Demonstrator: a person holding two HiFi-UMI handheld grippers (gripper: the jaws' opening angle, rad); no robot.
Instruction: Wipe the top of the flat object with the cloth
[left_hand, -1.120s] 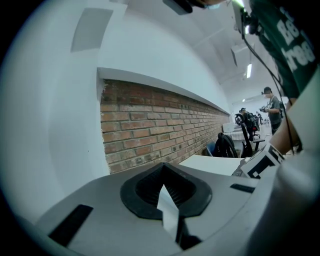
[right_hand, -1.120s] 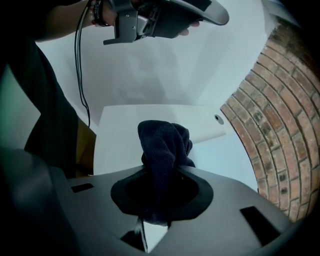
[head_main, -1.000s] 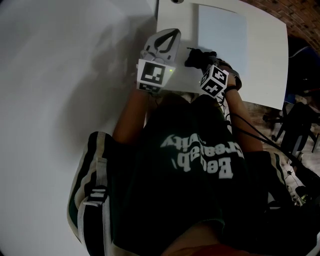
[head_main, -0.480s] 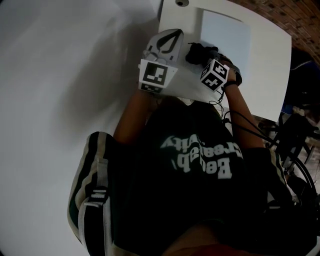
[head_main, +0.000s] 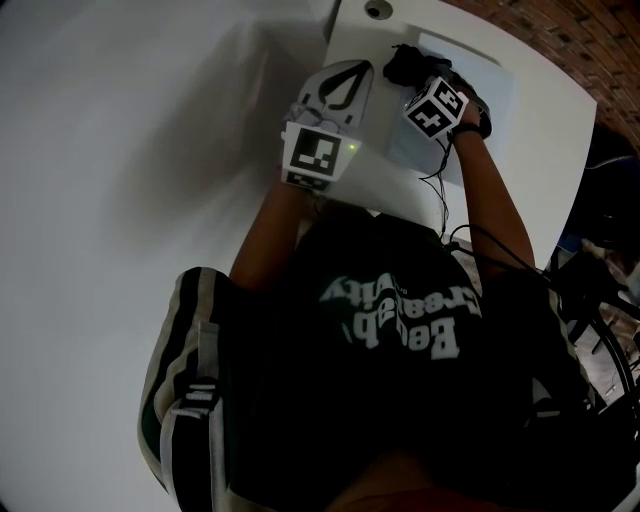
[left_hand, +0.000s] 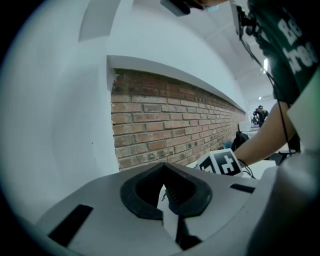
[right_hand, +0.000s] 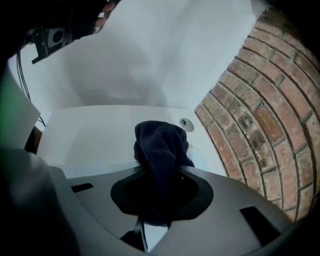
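The dark cloth (right_hand: 160, 142) is clamped in the jaws of the right gripper (right_hand: 159, 176) and stands out bunched just ahead of them. The flat object (head_main: 492, 85), a pale sheet on the worktop (head_main: 545, 130), lies beneath and ahead of those jaws; contact cannot be told. The left gripper (head_main: 345, 82), jaws together on nothing, is held off the sheet's side, so the right is judged nearer for the wipe.
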